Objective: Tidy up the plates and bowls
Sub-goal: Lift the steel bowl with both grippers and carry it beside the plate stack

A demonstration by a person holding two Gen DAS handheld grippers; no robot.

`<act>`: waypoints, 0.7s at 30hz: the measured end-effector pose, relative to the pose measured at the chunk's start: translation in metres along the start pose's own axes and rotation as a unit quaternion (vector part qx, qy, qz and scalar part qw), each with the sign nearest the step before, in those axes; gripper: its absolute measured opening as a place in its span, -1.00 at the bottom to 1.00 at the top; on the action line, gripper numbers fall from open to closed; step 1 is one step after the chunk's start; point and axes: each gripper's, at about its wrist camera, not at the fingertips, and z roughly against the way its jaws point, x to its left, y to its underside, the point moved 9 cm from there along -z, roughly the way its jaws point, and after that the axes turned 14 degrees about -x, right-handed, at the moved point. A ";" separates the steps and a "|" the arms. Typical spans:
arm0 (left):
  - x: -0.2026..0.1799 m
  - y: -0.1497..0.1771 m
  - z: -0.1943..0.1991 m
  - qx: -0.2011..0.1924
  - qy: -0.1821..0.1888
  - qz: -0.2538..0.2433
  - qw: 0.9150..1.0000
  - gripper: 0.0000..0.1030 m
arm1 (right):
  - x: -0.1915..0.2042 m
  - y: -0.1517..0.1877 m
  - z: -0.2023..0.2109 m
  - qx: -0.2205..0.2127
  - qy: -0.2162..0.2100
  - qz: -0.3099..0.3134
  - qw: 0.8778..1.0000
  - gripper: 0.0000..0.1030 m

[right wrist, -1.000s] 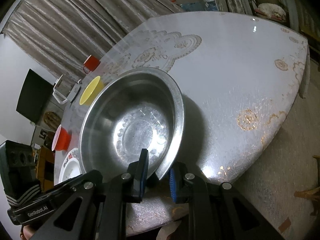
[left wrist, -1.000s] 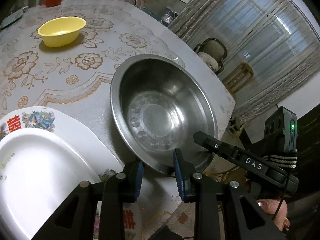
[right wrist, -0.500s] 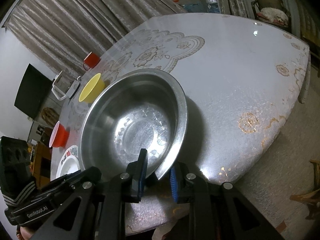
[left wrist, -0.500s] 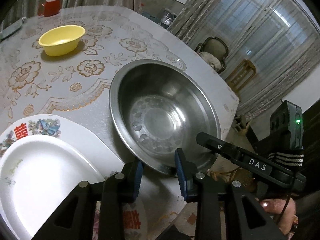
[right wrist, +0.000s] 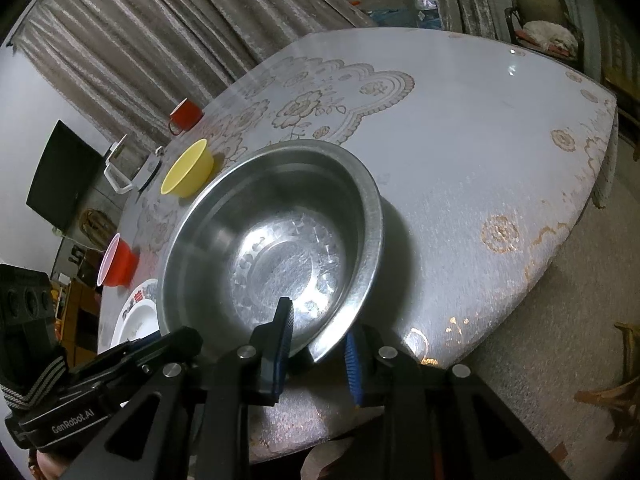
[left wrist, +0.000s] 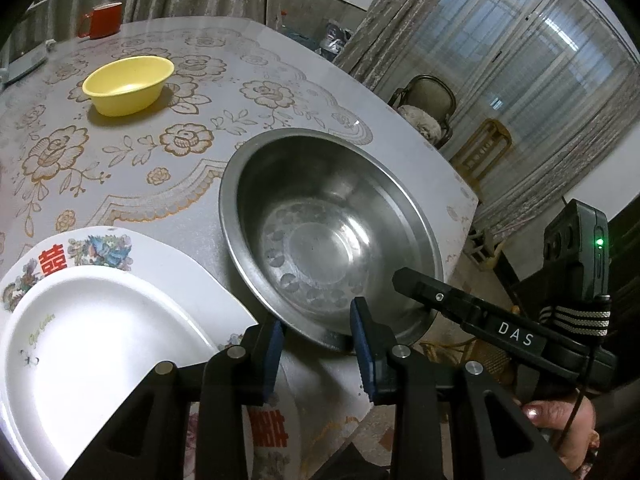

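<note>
Large round stainless-steel bowl (left wrist: 332, 236) sits near the surface (left wrist: 132, 184) edge, rim between both tools' pads. Left tool (left wrist: 318, 344) straddles the rim at 6 o'clock, jaws slightly spread, no firm pinch. Right tool (right wrist: 316, 344) jaws opening, rim between them, pads off it. Small yellow plastic bowl (left wrist: 128, 84) at 10 o'clock, well apart. Stacked white oval plates (left wrist: 92, 340) at 8 o'clock, beside the steel bowl.

light: dim indoor, daylight through curtained window (left wrist: 560, 40) | glare: sheen inside steel bowl (right wrist: 280, 256), bright spots on glossy table (right wrist: 480, 120) | shadow: soft beside bowl | distortion: fisheye bending, black corners | focus: sharp
</note>
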 end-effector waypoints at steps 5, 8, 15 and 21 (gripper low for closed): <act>0.001 0.000 0.001 0.001 0.004 0.003 1.000 -0.36 | 0.004 -0.003 -0.002 -0.004 0.008 0.021 1.000 -0.53; 0.000 -0.001 0.003 0.000 0.001 -0.003 1.000 -0.36 | 0.004 -0.002 -0.002 -0.005 0.010 0.025 1.000 -0.53; -0.003 0.003 0.004 0.007 0.007 -0.004 1.000 -0.35 | 0.001 0.001 0.005 0.002 0.014 0.027 1.000 -0.53; -0.003 0.001 0.013 -0.002 0.004 -0.004 1.000 -0.30 | 0.004 0.002 0.009 0.003 0.008 0.021 1.000 -0.48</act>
